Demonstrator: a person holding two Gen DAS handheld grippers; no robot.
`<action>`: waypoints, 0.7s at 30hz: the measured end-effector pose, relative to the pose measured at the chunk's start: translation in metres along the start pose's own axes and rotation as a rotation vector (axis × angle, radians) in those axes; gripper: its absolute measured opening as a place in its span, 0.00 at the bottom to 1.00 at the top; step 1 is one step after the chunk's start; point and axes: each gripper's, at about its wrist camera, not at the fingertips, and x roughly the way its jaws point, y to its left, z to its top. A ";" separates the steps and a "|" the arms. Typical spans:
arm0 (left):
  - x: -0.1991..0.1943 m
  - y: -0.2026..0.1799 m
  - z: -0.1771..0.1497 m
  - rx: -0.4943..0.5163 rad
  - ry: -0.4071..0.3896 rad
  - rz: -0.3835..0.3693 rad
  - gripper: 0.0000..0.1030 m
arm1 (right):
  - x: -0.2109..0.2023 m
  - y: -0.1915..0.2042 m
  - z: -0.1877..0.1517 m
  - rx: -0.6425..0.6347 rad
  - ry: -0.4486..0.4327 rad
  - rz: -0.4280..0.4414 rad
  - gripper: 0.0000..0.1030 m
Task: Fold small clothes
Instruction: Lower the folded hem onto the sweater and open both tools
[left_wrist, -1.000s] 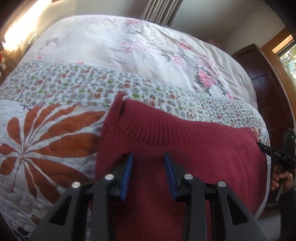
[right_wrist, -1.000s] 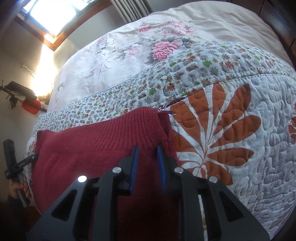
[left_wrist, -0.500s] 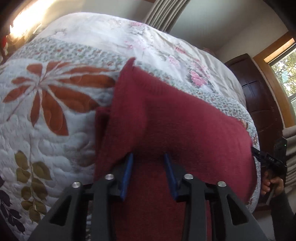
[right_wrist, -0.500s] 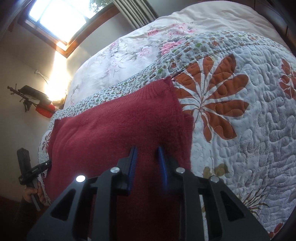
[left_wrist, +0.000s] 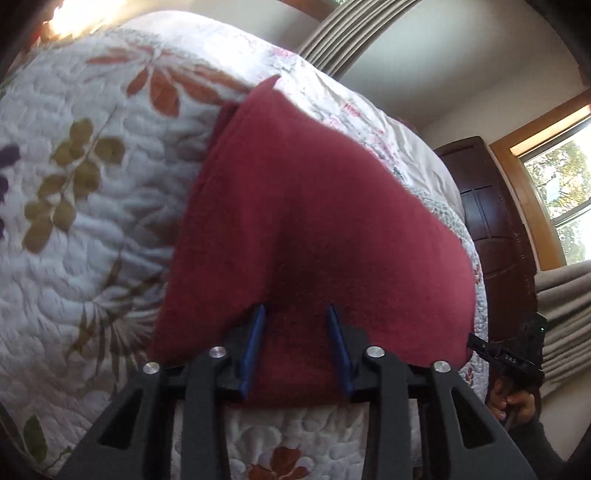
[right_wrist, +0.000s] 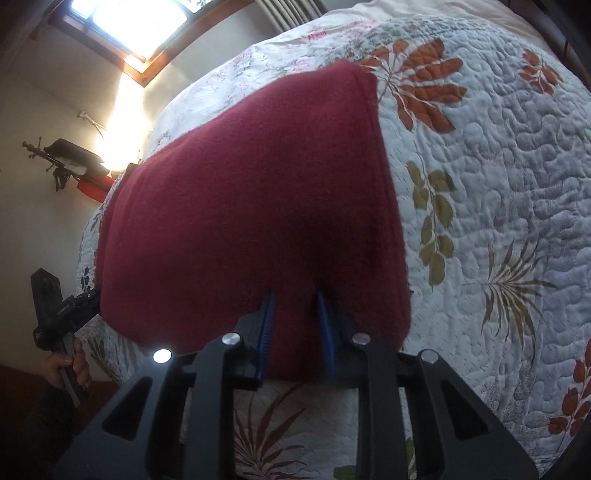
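I am holding the near edge of the dark red knitted garment in both grippers: left gripper and right gripper are each partly closed, pinching fabric. It is draping over the leaf-patterned white quilted bed.

The maroon sweater hides the quilt beneath it. Past the sweater's far edge, the quilt's floral print is blurred. The sweater's near hem covers both grippers' blue fingertips, so their grip is unclear.
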 end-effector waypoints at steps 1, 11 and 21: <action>0.000 0.003 0.001 -0.017 -0.002 -0.003 0.26 | 0.000 -0.002 -0.001 -0.005 -0.001 0.001 0.21; -0.023 0.017 -0.009 -0.156 0.009 0.004 0.31 | -0.030 -0.055 -0.019 0.111 -0.035 -0.017 0.37; -0.079 -0.055 -0.011 -0.072 -0.001 0.001 0.75 | -0.083 0.044 -0.012 -0.154 -0.108 -0.011 0.55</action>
